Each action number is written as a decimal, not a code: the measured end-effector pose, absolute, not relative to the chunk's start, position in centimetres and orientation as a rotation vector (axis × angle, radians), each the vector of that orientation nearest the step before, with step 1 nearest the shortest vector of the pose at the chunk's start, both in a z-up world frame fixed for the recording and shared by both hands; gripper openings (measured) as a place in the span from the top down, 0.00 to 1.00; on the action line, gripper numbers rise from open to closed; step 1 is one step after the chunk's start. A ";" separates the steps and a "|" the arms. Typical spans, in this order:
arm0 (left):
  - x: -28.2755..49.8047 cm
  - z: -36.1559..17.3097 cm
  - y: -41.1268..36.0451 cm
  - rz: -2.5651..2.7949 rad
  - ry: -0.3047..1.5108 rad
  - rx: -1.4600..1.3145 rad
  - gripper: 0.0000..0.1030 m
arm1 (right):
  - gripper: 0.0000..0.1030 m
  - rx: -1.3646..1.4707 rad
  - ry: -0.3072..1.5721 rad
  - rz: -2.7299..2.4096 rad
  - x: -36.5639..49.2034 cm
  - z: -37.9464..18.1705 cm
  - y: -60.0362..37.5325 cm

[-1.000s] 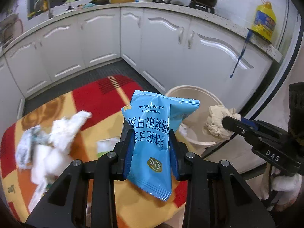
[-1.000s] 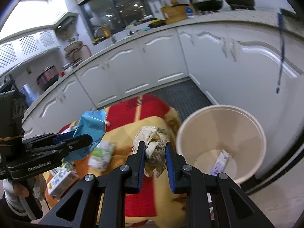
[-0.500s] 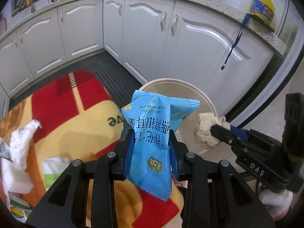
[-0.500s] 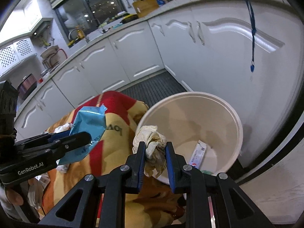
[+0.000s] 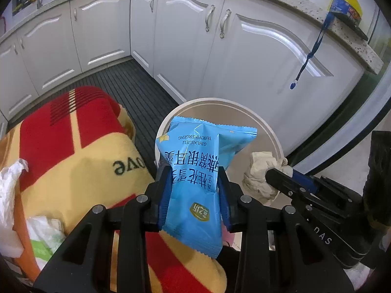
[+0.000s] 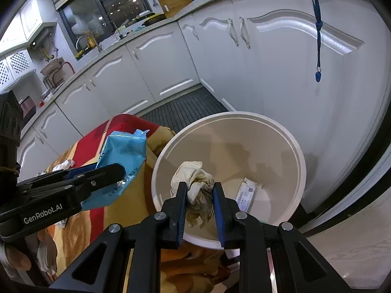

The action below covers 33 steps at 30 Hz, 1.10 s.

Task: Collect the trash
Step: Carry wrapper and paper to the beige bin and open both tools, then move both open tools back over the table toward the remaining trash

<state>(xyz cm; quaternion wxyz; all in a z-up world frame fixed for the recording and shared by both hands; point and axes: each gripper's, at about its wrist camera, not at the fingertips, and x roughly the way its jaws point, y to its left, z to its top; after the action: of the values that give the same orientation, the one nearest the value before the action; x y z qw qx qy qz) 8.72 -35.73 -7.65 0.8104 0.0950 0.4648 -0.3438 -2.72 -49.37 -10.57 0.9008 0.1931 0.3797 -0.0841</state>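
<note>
Both loads have been brought from over the blanket to the bin. Blue snack packet clamped in left hand-held gripper at the rim; crumpled tissue pinched in right hand-held gripper above the opening. Release judged next.

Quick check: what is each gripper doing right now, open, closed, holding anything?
Left gripper: closed on the light blue plastic snack packet.
Right gripper: closed on the crumpled off-white paper wad, above the cream round bin.
</note>
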 end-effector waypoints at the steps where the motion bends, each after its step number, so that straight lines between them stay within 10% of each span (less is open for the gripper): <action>1: 8.8 -7.7 -35.8 -0.733 0.997 0.204 0.67 | 0.81 0.404 0.787 -0.178 -2.6 -10.7 -49.5; 8: 9.3 -8.5 -36.0 -0.739 1.010 0.166 0.58 | 0.80 0.431 0.799 -0.204 -2.3 -11.7 -50.5; 11: 9.5 -8.6 -36.0 -0.749 1.021 0.153 0.54 | 0.58 0.450 0.814 -0.227 -2.1 -12.2 -50.9; 33: 10.2 -8.0 -35.4 -0.762 1.028 0.070 0.46 | 0.56 0.461 0.787 -0.226 -3.1 -11.0 -50.5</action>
<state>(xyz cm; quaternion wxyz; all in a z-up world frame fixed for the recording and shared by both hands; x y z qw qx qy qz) 10.15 -35.42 -7.95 0.8017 0.0327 0.4795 -0.3553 -3.12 -50.49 -11.00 0.8916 0.2222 0.3793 -0.1091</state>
